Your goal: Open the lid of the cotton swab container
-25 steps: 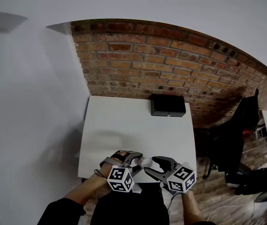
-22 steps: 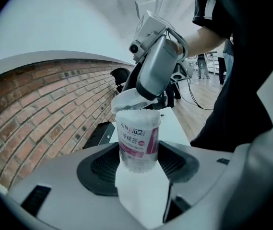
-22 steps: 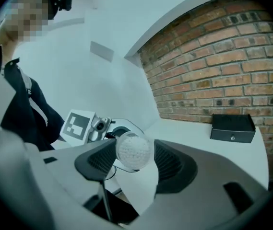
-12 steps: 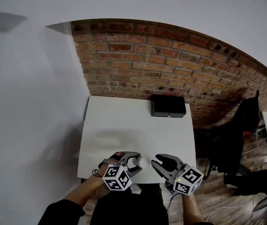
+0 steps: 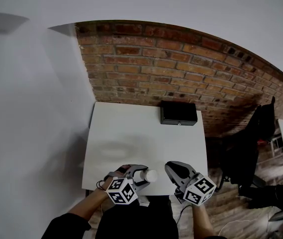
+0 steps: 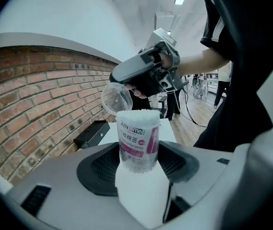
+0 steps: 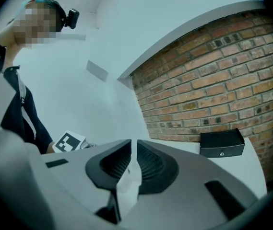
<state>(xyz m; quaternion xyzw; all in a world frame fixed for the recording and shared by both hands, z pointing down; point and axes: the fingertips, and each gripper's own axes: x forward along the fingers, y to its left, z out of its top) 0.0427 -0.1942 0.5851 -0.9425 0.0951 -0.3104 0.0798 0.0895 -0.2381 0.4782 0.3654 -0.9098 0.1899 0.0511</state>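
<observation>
- Head view: a white tabletop [image 5: 131, 133] stands against a brick wall [image 5: 181, 68], with a black box [image 5: 179, 112] at its far edge beside the wall.
- At the tabletop edge opposite the black box, the left tongs [image 5: 137, 175] hold the cotton swab container [image 5: 146, 175] on its side. Its white end points toward the right tongs [image 5: 173, 169], which are just beside it.
- A dark chair [image 5: 250, 138] stands off the tabletop on the floor, to the right of the black box.
- Left gripper view: the left tongs [image 6: 138, 153] are pinching the cotton swab container [image 6: 137, 138] across its lower part. It stands upright between the pads with its label facing the camera and white swab tips showing at its open top.
- The clear round lid [image 6: 117, 98] is off, just above the container's top and to its left, at the tip of the right tongs [image 6: 126, 82]. The black box [image 6: 92, 134] lies farther back, by the wall.
- Right gripper view: the right tongs [image 7: 130, 150] are pressed nearly together on a thin clear piece seen edge-on, which is the lid [image 7: 128, 178]. The black box [image 7: 221, 143] sits to the right, against the bricks.
</observation>
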